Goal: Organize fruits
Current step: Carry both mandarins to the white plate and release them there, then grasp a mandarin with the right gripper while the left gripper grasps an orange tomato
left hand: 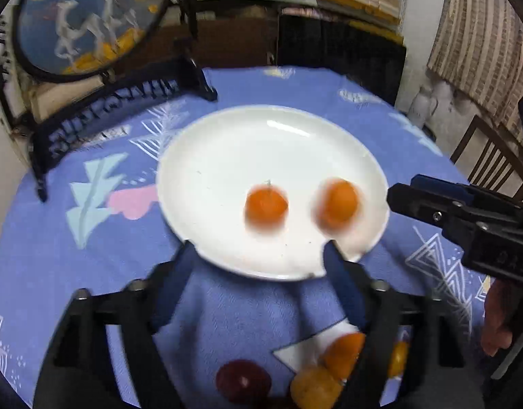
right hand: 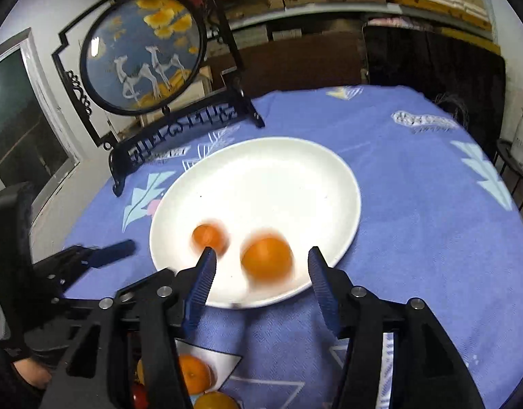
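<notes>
Blue tablecloth under plate holding 2 oranges (blurred).

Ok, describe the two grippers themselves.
Both look alike. The left gripper and right gripper have matte black angular linkage arms joined by round silver bolts. Each carries two slim blue fingers with ribbed inner faces. No cables or sleeves show; faint embossed characters mark one black body.

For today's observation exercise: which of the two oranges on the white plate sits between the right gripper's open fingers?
The larger orange, nearer the plate's front-right rim; the smaller orange lies left, beyond the right gripper's left finger.
</notes>
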### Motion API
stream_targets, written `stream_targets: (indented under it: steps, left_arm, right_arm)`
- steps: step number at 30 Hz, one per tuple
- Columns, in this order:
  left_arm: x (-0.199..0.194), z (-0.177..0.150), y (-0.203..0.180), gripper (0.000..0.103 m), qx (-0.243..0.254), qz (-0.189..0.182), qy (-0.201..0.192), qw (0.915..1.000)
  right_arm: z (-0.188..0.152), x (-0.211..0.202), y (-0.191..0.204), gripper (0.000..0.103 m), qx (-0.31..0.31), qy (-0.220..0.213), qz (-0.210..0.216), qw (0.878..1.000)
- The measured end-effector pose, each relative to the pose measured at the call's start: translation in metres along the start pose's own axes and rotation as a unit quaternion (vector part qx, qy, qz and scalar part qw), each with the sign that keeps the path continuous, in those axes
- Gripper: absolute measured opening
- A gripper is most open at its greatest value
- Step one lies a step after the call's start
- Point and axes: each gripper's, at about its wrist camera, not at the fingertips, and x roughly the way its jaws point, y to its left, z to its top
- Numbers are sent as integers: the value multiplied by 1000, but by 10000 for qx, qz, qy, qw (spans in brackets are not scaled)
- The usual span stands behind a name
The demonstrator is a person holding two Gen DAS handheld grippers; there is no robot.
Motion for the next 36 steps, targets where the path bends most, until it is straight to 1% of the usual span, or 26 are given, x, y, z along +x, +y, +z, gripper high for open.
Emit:
stream_targets:
  steps: [2,5,7,9,12,16,18,19,20,23,25,27,28,31,34,36]
  left_arm:
    - [-23,-13,-3,77,99,-70,-104,9999]
    - [-66,-49,-14,77,478,-32,-254,9985]
    - [-90,-77,-22,77,722,-16,-344,9968]
    - [-116,-112,-30,77,917,-29,-372,9951]
    - [-139,-156,-38,77,990,-65,-330,9945]
    - [-145,-199,-42,77,857,-37,-189,9961]
    - [-139,-211,-48,68,878,65,-115,9960]
    - [-134,-215,-51,55,890,101,-61,9960]
    - [-130,-217,-52,47,891,104,-28,9960]
    - [-118,-219,-55,43,831,164,-39,9964]
    - [-115,-219,-56,40,784,192,-100,9967]
    - [-114,-221,-57,40,789,224,-179,9965]
    - [-116,-221,-56,40,743,171,-189,9969]
    - [-124,-221,-52,40,613,9,-274,9977]
    - [-146,-219,-47,40,537,-60,-584,9968]
    - [-154,-219,-45,40,513,-43,-684,9963]
  right_arm:
    - [-11,-18,1,57,-64,-110,-73,9999]
    - [-32,-45,2,60,-148,-175,-40,9997]
    - [-59,-67,4,63,-261,-220,-141,9993]
    - [-83,-83,5,63,-313,-228,-194,9991]
    - [-112,-103,4,63,-273,-232,-205,9991]
    - [-142,-120,5,63,-162,-221,-97,9996]
    - [-155,-123,6,63,-114,-151,-43,9998]
    - [-159,-123,7,63,-107,-103,-30,9999]
    - [-162,-122,9,63,-120,-57,-37,9999]
    - [-172,-121,10,63,-145,51,-112,9998]
    - [-175,-122,11,63,-156,99,-67,9998]
    - [-180,-121,13,63,-263,174,-2,9995]
    - [-183,-120,15,63,-347,230,59,9991]
    - [-189,-115,24,63,-551,349,193,9977]
    - [-188,-110,32,63,-646,339,267,9970]
    - [-185,-104,35,63,-628,367,348,9967]
